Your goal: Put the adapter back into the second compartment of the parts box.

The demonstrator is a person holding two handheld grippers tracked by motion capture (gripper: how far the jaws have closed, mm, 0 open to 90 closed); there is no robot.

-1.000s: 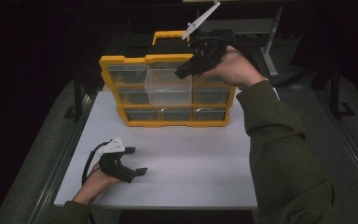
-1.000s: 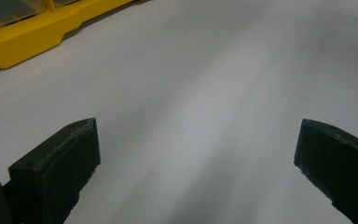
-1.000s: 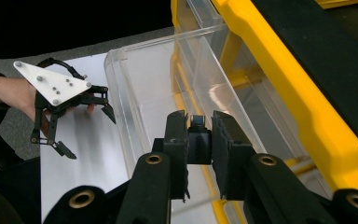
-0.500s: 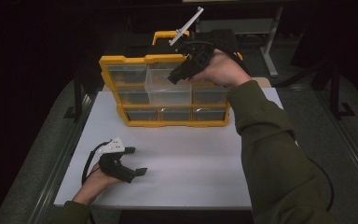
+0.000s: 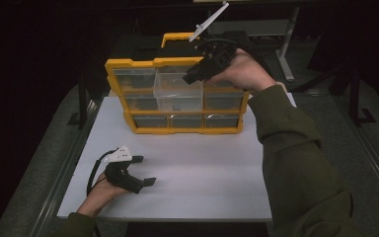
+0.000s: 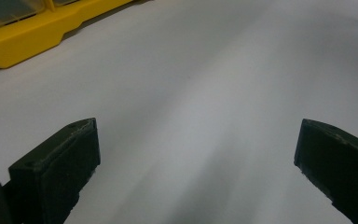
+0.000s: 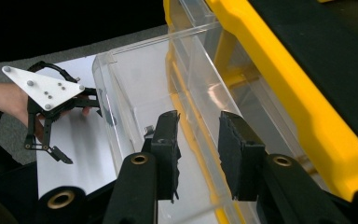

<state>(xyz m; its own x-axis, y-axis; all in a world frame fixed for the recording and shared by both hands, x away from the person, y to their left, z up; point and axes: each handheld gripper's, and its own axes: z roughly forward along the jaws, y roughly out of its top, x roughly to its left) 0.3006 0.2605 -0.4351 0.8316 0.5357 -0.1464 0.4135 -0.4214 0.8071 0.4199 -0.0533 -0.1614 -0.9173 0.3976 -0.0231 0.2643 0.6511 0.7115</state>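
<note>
The yellow drawer cabinet (image 5: 177, 94) stands at the far edge of the white surface (image 5: 202, 168), toward its middle. Its clear drawer (image 5: 177, 91), the middle one of the top row, is pulled out toward the person and stands well forward of the other drawer fronts. In the right gripper view a small dark piece (image 7: 148, 131) lies inside it, near the front wall; what it is cannot be told.

The right gripper (image 5: 197, 74) hangs over the open drawer, pointing down into it. Its jaws have just been opening and now stand a little apart, and in the right gripper view nothing is between them. So the drop into the drawer looks done, or the gripper is about to reach for something inside; the pictures do not settle which.

The left gripper (image 5: 145, 170) rests on the surface near the near left corner, jaws wide apart and empty.

What seems left: draw the right gripper out of the drawer and push the drawer back flush with the cabinet front.
</note>
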